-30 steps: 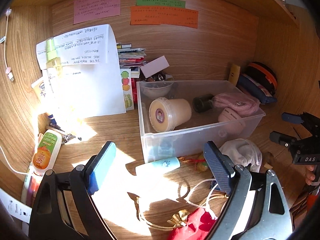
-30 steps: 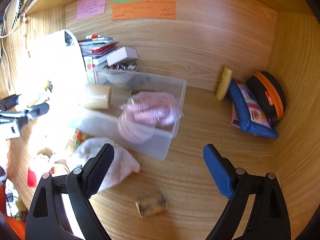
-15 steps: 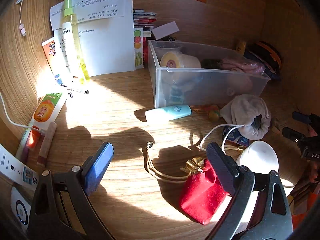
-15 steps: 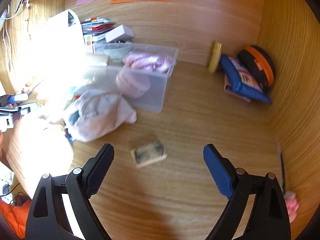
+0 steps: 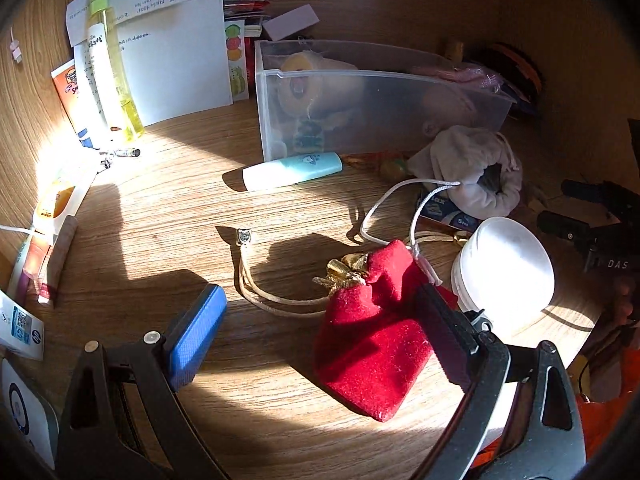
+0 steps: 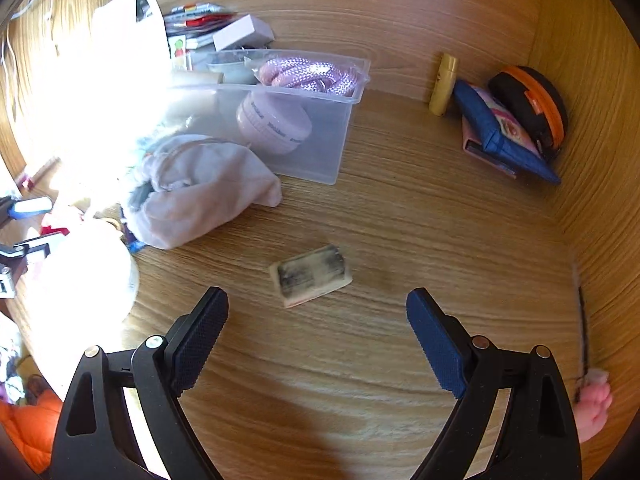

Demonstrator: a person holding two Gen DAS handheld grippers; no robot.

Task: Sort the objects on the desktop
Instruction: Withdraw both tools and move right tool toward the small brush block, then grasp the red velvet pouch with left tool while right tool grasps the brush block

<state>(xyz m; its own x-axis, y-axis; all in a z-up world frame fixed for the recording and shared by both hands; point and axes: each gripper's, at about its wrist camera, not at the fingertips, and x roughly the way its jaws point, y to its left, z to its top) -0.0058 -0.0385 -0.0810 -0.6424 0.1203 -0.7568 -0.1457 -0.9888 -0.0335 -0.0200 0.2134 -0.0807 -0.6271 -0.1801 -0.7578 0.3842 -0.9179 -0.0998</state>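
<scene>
A red velvet pouch [image 5: 372,340] with gold trim lies on the wooden desk between the fingers of my left gripper [image 5: 320,336]. The gripper is open, and its right pad overlaps the pouch's right side. A gold cord [image 5: 272,300] trails left from the pouch. My right gripper [image 6: 318,340] is open above the desk, with a small grimy block [image 6: 311,274] just ahead of its fingertips. Behind stands a clear plastic bin [image 5: 380,92] [image 6: 320,136] holding a pale roll, pink rope and a pink round case.
A white cloth bag [image 5: 468,168] [image 6: 200,192], a white round tub [image 5: 504,268] and a mint tube [image 5: 292,170] lie before the bin. A yellow spray bottle [image 5: 108,64], papers and tubes fill the left. Pencil cases [image 6: 504,132] sit by the right wall.
Both grippers have sunk toward the desk. The left one has come over the red pouch, which now lies between its fingers. The block has drawn nearer to the right fingertips.
</scene>
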